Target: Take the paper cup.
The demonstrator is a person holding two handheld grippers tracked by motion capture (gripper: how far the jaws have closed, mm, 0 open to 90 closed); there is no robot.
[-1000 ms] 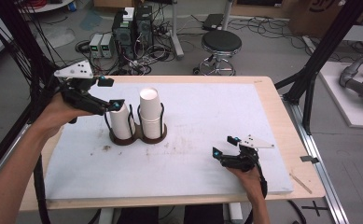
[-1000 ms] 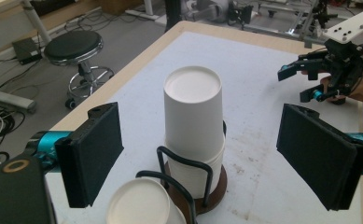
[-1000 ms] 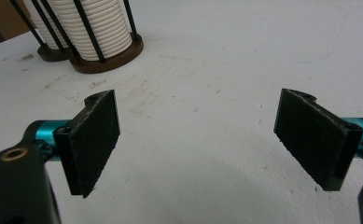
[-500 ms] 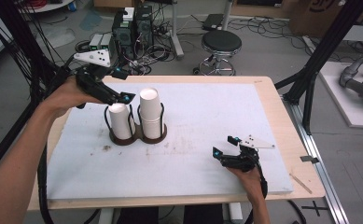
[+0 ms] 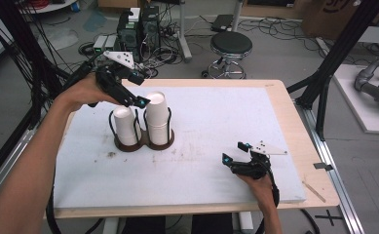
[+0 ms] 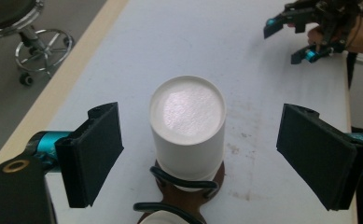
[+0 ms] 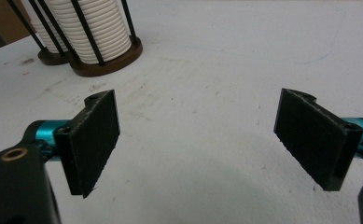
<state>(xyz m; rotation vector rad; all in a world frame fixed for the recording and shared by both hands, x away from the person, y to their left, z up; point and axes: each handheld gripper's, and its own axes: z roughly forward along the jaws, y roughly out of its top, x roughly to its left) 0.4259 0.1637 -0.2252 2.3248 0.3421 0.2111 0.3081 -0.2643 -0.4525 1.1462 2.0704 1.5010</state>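
The left gripper (image 6: 200,154) has swung from the shorter stack to hover over the taller stack of white paper cups (image 5: 157,117) in its dark wire holder (image 5: 143,141), fingers wide, empty; a pick looks imminent. The right gripper (image 5: 236,153) rests open on the white surface (image 5: 216,117).

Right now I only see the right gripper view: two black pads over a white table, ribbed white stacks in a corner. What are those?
Observer: Paper cups, upside down in a wire holder. From the high view, the right stack is taller than the left stack.
Operator: Anything near them?
Observer: The left gripper is open at the right stack, pads either side, not touching.
Operator: Where's mine?
Observer: The right gripper is open, low over the table's near right part.
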